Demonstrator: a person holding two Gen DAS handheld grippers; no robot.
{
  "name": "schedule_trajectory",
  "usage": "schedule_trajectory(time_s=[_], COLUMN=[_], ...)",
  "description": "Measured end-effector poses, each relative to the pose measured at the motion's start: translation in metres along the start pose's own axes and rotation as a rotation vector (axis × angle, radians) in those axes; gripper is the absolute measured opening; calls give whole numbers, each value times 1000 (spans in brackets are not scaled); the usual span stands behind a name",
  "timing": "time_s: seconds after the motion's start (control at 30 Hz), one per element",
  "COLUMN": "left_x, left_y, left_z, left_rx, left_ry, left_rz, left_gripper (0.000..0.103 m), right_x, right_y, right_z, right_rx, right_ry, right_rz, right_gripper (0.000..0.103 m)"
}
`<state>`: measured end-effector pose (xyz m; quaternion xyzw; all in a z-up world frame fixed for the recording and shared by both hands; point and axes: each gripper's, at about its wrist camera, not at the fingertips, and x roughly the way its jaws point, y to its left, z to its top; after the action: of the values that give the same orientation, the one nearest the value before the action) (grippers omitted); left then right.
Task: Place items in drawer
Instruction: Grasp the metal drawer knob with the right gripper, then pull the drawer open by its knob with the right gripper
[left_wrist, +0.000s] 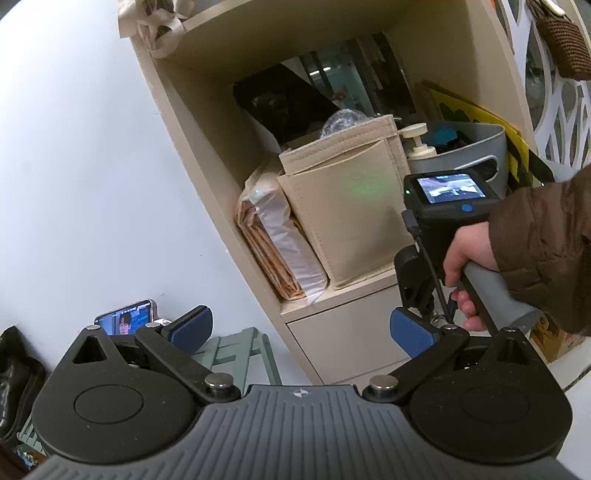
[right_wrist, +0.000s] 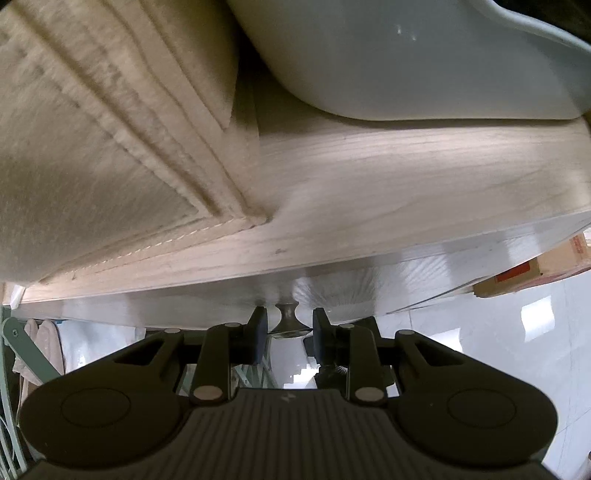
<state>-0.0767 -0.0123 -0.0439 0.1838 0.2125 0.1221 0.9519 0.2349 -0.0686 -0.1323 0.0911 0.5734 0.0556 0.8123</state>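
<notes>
**Pale wood shelf, drawer knob between the right fingers**

Pale wood-grain shelf (right_wrist: 406, 177) just beyond the right gripper (right_wrist: 289, 326), carrying a beige felt organiser (right_wrist: 92, 129) and a grey tub (right_wrist: 388, 55); glossy white floor (right_wrist: 517, 350) below. Right fingers (right_wrist: 258, 325) narrowed on the metal knob (right_wrist: 289, 314) of the white drawer (right_wrist: 369, 280), stem pointing straight back between them. Left gripper (left_wrist: 301, 326) spread wide, holding nothing, facing the shelf unit.

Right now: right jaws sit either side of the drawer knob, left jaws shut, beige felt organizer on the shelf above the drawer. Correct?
Not quite. The left gripper has its jaws wide open with nothing between them, as the left wrist view shows. The rest holds: right gripper around the drawer knob, beige felt organizer on the shelf above.
</notes>
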Motion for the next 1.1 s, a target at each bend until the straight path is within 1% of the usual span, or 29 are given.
schedule_trajectory(time_s=[0.23, 0.43, 0.53, 0.67, 0.77, 0.8, 0.83, 0.87, 0.9, 0.97, 1.03, 1.07, 1.1], left_x=[-5, -5, -4, 1, 8, 13, 17, 23, 30, 47, 66, 77, 86], left_y=[4, 8, 8, 9, 10, 11, 11, 11, 9, 10, 10, 10, 10], left_z=[-2, -2, -2, 0, 1, 2, 3, 4, 5, 9, 12, 14, 15], left_rx=[-5, -19, -23, -41, -65, -74, -83, -93, -103, -134, -169, -189, -212], left_ry=[-13, -9, -14, -1, 19, 27, 33, 41, 52, 80, 106, 118, 133], left_rz=[8, 4, -1, -30, -59, -72, -81, -85, -90, -118, -160, -188, -214], left_gripper=[103, 103, 103, 103, 103, 103, 103, 103, 103, 103, 103, 103, 103], right_x=[-14, -25, -21, -25, -29, -38, -50, -67, -76, -110, -129, -134, -123], right_y=[6, 20, 33, 41, 35, 37, 36, 35, 28, 17, 6, -1, -20], right_z=[4, -3, -7, -19, -23, -25, -27, -31, -36, -45, -46, -43, -36], right_rx=[-17, -49, -82, -143, -154, -175, -205, -243, -266, -273, -255, -245, -234], right_ry=[-4, -6, -5, -17, -8, -20, -59, -117, -169, -310, -394, -422, -418], right_rz=[-2, -22, -27, -56, -44, -47, -54, -52, -34, 31, 42, 47, 50], right_gripper=[29, 29, 30, 30, 30, 31, 32, 42, 55, 62, 62, 52, 22])
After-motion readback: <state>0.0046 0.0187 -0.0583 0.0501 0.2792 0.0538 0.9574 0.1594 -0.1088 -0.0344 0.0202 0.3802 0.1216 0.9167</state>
